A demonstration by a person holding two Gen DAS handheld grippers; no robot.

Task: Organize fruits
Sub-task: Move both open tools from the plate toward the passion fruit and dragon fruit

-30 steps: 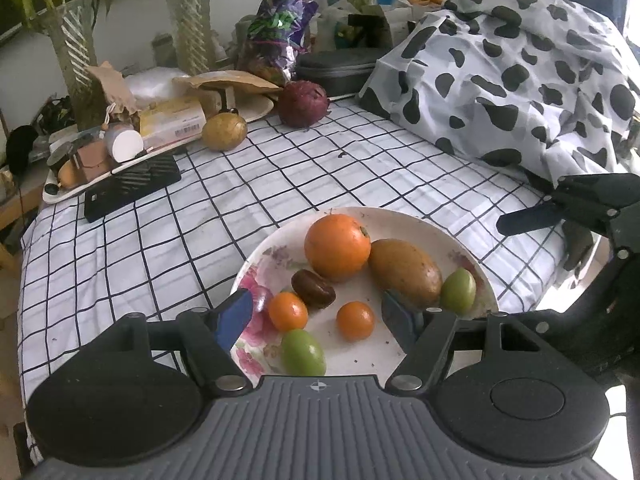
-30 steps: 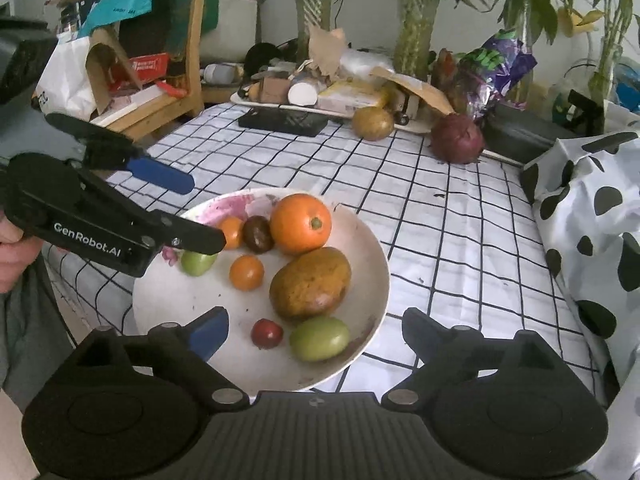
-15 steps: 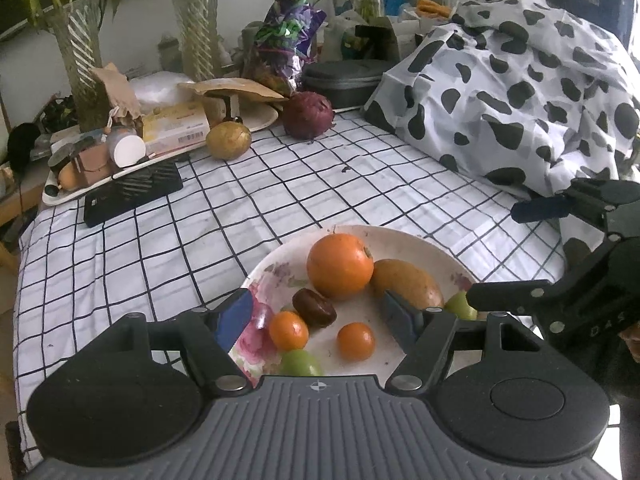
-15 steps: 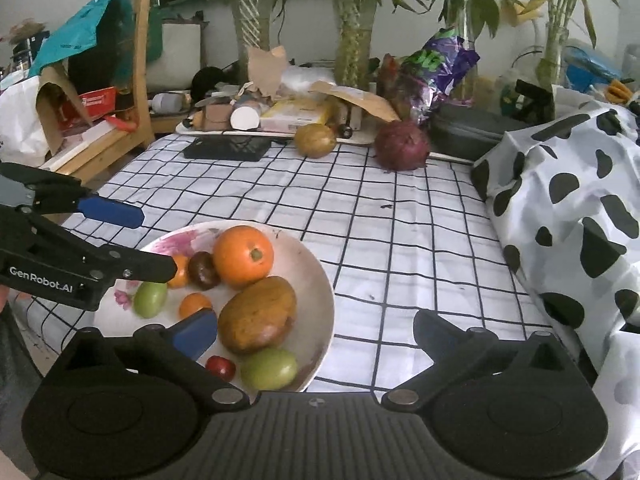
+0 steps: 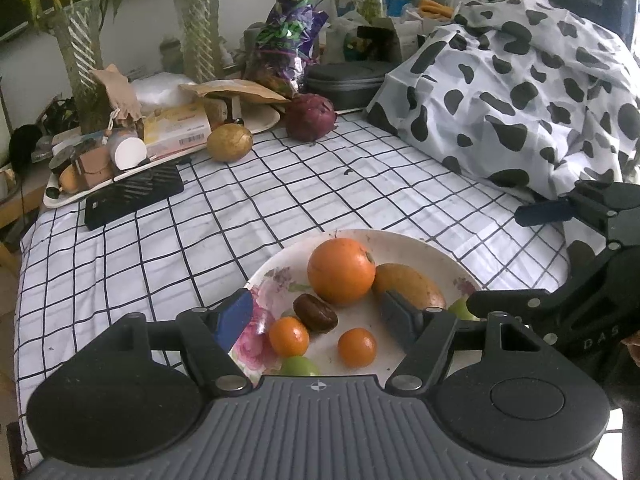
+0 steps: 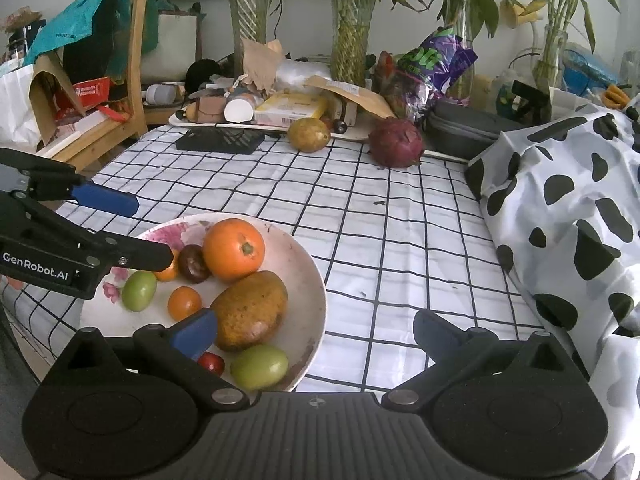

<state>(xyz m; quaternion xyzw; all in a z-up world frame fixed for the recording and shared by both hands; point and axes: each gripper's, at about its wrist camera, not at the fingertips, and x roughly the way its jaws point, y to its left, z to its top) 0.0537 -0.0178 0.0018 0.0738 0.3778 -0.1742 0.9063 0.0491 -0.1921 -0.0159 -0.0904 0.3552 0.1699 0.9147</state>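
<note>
a floral plate point(image 5: 436, 252) is set on the checked cloth point(image 5: 256, 200) of the desk, near its front edge. on the plate a large orange point(image 5: 341, 271) is seen touching a brown mango point(image 6: 250, 310); beside them lie a dark brown fruit point(image 5: 315, 313), two small orange fruits point(image 5: 289, 335) point(image 5: 357, 347), two green fruits point(image 6: 139, 290) point(image 6: 259, 366) and a small red fruit point(image 6: 211, 362).

the left tongs point(image 5: 316, 314) are held low over the near side of the plate, their jaws spread apart with nothing between the pads but the fruit lying below. the right tongs point(image 6: 316, 330) are also held wide open and empty, one finger over the plate beside the mango, the other over bare cloth; whether that finger touches the mango cannot be told from this angle.

well apart from the plate, at the far side of the desk, a yellowish round fruit point(image 5: 229, 142) and a dark red dragon fruit point(image 5: 311, 117) are placed near a cluttered tray point(image 5: 60, 196). a black flat object point(image 5: 134, 196) lies before the tray. a cow-patterned cloth point(image 5: 520, 92) is heaped along the right.
</note>
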